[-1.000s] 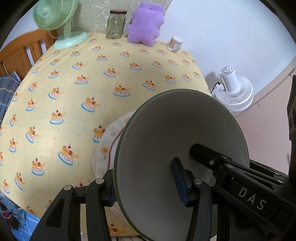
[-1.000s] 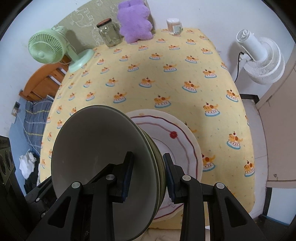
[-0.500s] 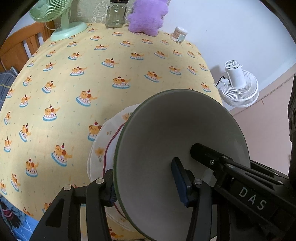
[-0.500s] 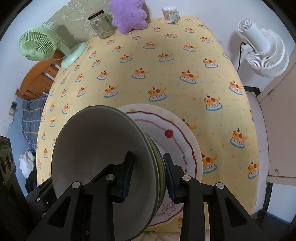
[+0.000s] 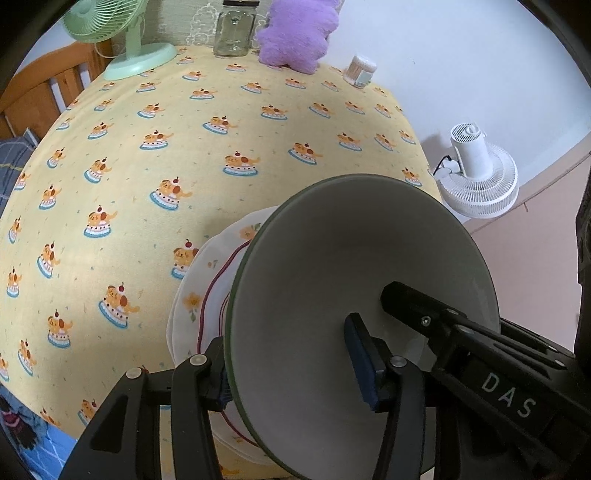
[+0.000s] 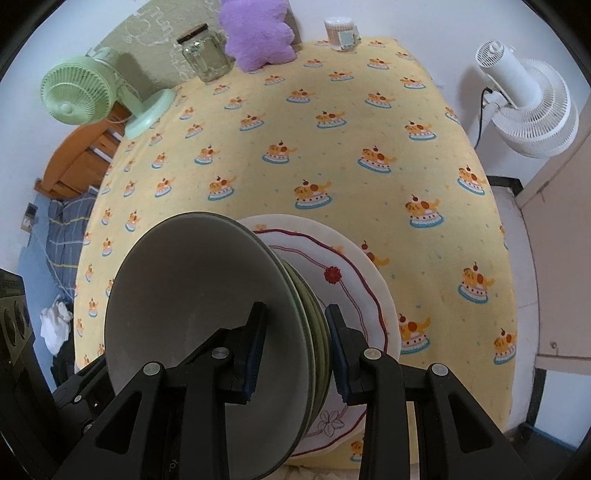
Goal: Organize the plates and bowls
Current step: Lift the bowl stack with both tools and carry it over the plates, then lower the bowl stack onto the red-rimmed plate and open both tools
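A stack of grey-green bowls (image 5: 351,295) is held between both grippers over the near edge of the table; it also shows in the right wrist view (image 6: 192,314). My left gripper (image 5: 291,373) is shut on the bowls' rim on one side. My right gripper (image 6: 295,350) is shut on the rim of the nested bowls on the other side. Under the bowls lies a white plate with a red wavy line (image 6: 354,280) on a larger flowered plate (image 5: 192,306). The bowls hang tilted above the plates; contact with them is hidden.
The table has a yellow cloth with a cake print (image 5: 184,147). At its far edge stand a green fan (image 6: 81,92), a glass jar (image 6: 207,55), a purple plush toy (image 6: 258,33) and a small container (image 6: 340,33). A white floor fan (image 6: 528,107) stands right of the table.
Both grippers with the bowls have shifted a little over the plates; the far objects sit slightly differently in view. The grip on the bowls is unchanged.
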`<state>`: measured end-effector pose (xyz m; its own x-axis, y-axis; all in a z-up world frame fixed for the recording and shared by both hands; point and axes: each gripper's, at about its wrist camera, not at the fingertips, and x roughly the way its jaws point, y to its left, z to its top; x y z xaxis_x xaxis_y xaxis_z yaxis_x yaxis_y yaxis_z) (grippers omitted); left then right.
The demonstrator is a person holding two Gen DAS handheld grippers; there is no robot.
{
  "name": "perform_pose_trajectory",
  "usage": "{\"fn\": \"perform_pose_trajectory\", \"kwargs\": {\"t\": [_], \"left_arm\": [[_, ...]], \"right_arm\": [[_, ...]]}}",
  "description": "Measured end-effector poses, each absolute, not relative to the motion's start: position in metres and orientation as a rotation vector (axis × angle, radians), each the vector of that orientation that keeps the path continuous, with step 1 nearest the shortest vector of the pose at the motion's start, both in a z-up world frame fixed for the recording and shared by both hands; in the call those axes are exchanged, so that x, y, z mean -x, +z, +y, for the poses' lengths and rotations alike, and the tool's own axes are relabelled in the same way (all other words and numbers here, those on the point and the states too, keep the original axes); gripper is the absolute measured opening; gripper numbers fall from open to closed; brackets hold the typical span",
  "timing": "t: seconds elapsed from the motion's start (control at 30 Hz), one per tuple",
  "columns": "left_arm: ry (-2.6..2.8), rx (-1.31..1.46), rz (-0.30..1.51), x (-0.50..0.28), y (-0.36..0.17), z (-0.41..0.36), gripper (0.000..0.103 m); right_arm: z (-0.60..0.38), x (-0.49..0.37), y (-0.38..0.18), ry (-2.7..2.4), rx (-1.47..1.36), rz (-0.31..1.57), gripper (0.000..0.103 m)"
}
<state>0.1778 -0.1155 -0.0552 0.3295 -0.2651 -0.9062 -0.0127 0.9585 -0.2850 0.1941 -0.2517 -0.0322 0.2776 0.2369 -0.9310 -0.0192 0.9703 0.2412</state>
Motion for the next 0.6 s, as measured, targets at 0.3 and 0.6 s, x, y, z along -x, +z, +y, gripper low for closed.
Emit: {"fn": "perform_pose_trajectory", "kwargs": {"t": [0.3, 0.6], "left_arm": [[-0.102, 0.225, 1.223, -0.165, -0.052, -0.110, 0.084], [-0.134, 0.119, 1.085, -0.147, -0.013, -0.082, 0.088]], "right_arm": [[-0.266, -0.179, -0.028, 0.112, -0.162, 1.232, 0.074], [-0.240, -0.152, 0.008, 0.054, -0.119, 1.099, 0.076]]}}
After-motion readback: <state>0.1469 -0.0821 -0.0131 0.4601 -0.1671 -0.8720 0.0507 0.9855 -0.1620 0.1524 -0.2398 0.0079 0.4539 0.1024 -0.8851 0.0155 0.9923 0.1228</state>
